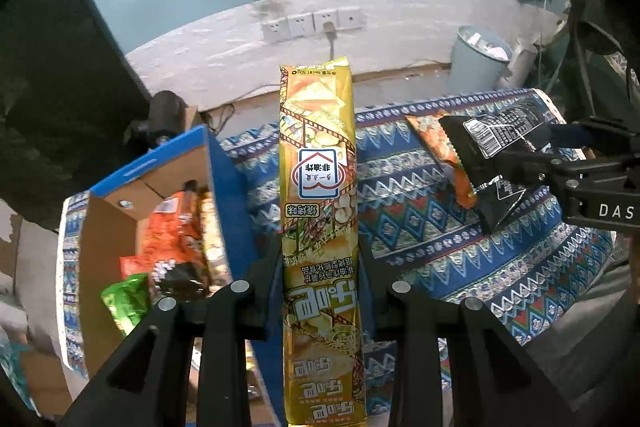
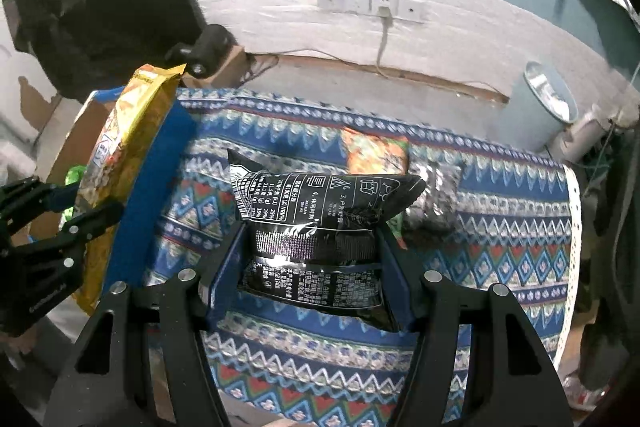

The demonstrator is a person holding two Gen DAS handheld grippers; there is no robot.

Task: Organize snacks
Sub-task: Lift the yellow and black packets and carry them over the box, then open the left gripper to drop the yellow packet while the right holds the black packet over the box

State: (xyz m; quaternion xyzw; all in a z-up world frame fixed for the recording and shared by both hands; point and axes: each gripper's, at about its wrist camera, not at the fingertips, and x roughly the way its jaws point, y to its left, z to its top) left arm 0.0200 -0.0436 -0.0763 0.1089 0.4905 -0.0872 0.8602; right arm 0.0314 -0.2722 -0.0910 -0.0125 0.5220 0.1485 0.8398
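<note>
Your left tongs are clamped on a long yellow snack pack, gripped low on its length so most of it stands free above the pinch, just right of the open cardboard box. That is your first risk: the pack is a slim, slippery foil sleeve, and with so much of it unsupported it could pivot or slide through the pads as you swing it toward the box. Its top end could also catch the blue box wall, which it sits right against in the right wrist view.

Your right tongs are closed on a black snack bag, held across its middle above the bench. The bag is glossy, puffy film, pillow-shaped; squeeze harder and you may crush what is inside, ease off and it may slip out.

The box looks partly filled already: an orange packet and a green one lie inside, crinkled and loose, so a tall pack dropped upright may tip back out over the rim. Both of your arms are heading for the same opening, and they could collide.

On the patterned woven cloth, an orange-green packet and a silvery one wait behind the black bag, touching each other.
</note>
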